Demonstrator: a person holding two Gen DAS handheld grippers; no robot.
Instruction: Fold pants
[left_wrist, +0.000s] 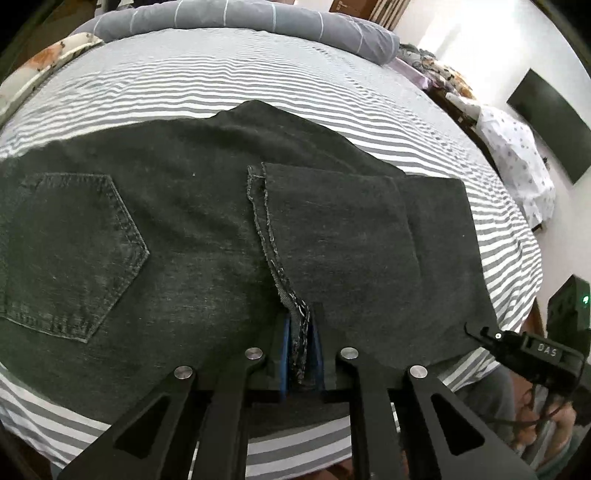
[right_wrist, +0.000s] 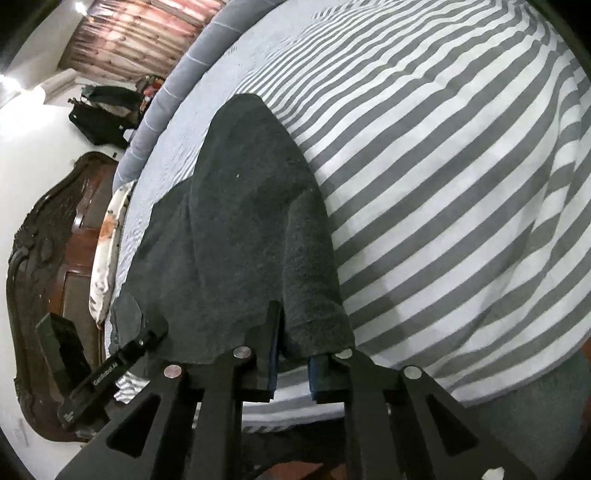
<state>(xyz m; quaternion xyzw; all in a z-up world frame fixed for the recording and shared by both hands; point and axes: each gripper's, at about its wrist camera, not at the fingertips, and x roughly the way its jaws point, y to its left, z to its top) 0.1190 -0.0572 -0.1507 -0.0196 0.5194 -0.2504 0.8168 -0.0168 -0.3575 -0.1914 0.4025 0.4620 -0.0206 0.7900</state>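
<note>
Dark grey denim pants (left_wrist: 177, 229) lie flat on the striped bed sheet (left_wrist: 229, 77), back pocket (left_wrist: 74, 251) to the left. A leg end is folded back over them, its stitched hem (left_wrist: 266, 229) running down to me. My left gripper (left_wrist: 300, 347) is shut on that hem, which is pinched between the blue pads. In the right wrist view the pants (right_wrist: 251, 221) stretch away from my right gripper (right_wrist: 295, 347), which is shut on a thick fold at their near edge; the cloth drapes over its right finger. Each gripper shows at the side of the other's view.
A rolled grey quilt (left_wrist: 266, 18) and a patterned pillow (left_wrist: 44, 62) lie at the bed's far end. A carved wooden headboard (right_wrist: 44, 266) stands beyond. The near bed edge (left_wrist: 295, 448) runs under my grippers. A dark screen (left_wrist: 546, 122) hangs on the wall.
</note>
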